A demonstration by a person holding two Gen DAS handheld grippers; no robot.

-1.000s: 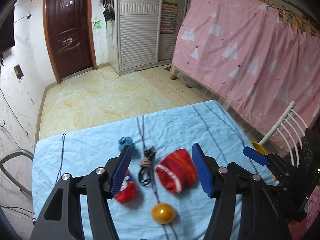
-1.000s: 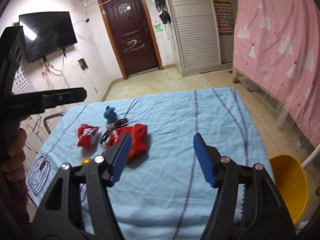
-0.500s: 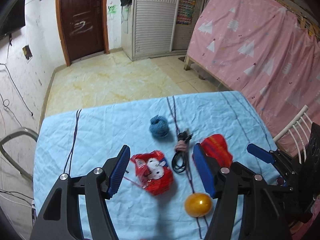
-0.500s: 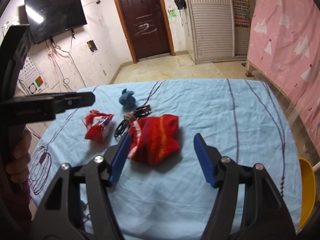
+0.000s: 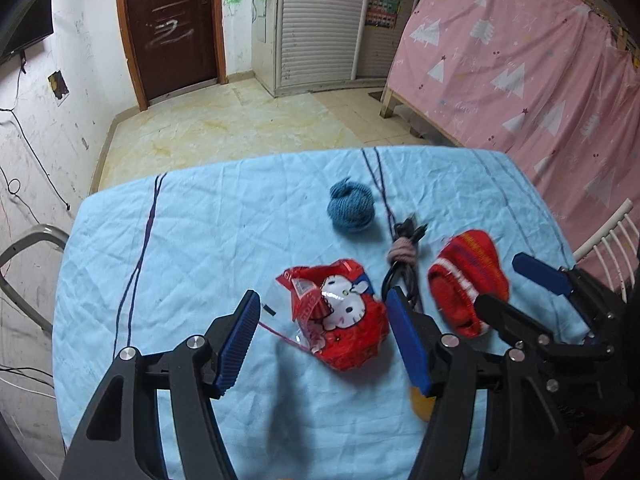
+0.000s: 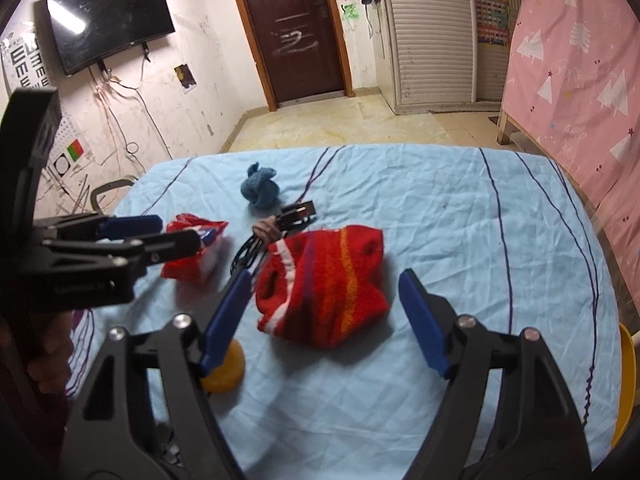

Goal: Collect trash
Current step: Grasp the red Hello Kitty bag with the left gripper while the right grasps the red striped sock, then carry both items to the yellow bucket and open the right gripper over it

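Note:
A red snack wrapper with a cartoon cat (image 5: 340,320) lies on the light blue tablecloth (image 5: 200,248). My left gripper (image 5: 324,340) is open and hangs just above and around the wrapper, which also shows in the right wrist view (image 6: 192,250). A red knitted hat (image 6: 324,284) lies in front of my right gripper (image 6: 324,322), which is open and just above it. The hat also shows in the left wrist view (image 5: 468,280). An orange ball (image 6: 224,368) sits partly behind the right gripper's left finger.
A blue yarn ball (image 5: 352,208) and a bundled black cable with a pink tie (image 5: 404,256) lie between wrapper and hat. A yellow chair (image 6: 624,380) stands at the table's right edge, a grey chair frame (image 5: 24,256) at the left. A pink curtain (image 5: 520,72) hangs to the right.
My left gripper has moved left from over the hat to over the red wrapper and come lower. My right gripper has moved in towards the red hat.

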